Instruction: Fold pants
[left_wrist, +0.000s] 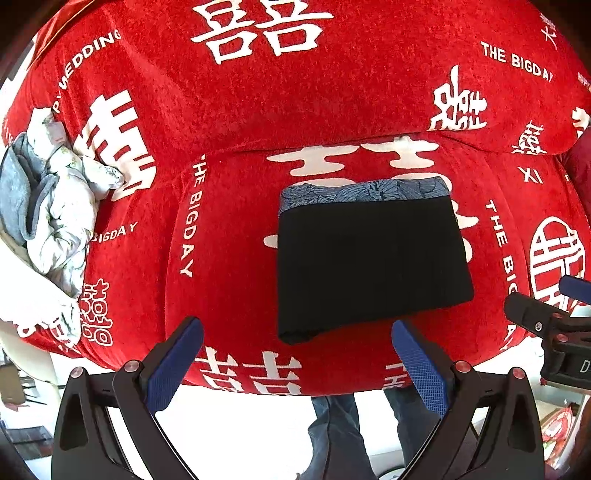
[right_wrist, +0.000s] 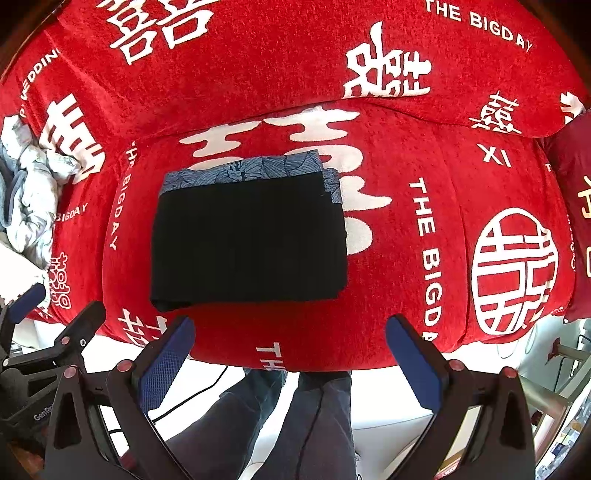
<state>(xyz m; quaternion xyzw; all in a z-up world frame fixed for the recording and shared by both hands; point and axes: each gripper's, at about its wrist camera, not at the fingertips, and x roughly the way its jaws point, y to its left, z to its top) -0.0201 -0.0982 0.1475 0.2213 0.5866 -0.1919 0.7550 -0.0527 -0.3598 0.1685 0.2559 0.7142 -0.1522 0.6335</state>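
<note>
Red cover reading "THE BIGDAY", folded pants

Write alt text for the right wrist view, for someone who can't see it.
Folded black pants lie in a neat rectangle on a blue patterned cloth, on a red sofa cover printed with white characters. The open right gripper hovers at the sofa's front edge, holding nothing; the left gripper shows at the left edge.

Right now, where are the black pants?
The black pants lie folded on the red sofa seat, atop a blue patterned cloth, just beyond both open grippers.
</note>
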